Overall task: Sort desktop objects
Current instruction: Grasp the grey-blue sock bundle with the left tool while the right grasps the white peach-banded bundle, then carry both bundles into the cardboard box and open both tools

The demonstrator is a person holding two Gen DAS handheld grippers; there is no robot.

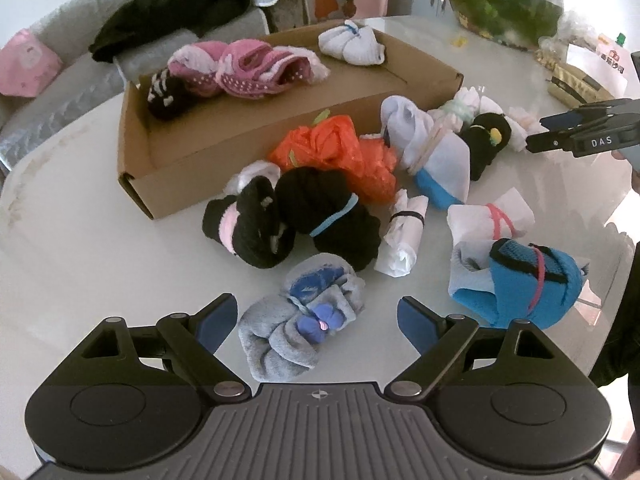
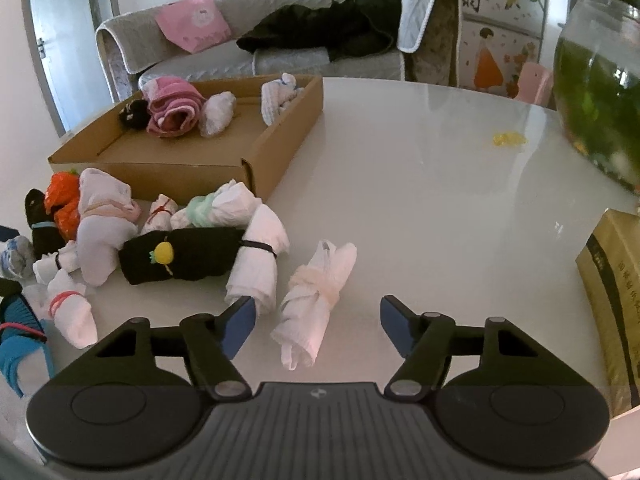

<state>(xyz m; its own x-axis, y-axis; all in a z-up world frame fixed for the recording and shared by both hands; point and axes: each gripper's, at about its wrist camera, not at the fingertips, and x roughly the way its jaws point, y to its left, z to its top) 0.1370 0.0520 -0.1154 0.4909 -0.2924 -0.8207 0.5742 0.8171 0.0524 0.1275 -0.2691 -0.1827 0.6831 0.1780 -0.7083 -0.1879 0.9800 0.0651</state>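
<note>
Left gripper (image 1: pixel 318 320) wide, astride grey sock bundle (image 1: pixel 298 322), pads apart from it. Right gripper (image 2: pixel 316 320) half wide around white paper roll (image 2: pixel 316 300), probably not touching; positioned for lifting toward cardboard box (image 2: pixel 280 136).

A home living room. Behind the white table (image 2: pixel 420 184) stands a grey covered sofa (image 2: pixel 248 56) with a pink cushion (image 2: pixel 194 22). A glass fish bowl (image 2: pixel 600 80) sits on the table's far right edge.
</note>
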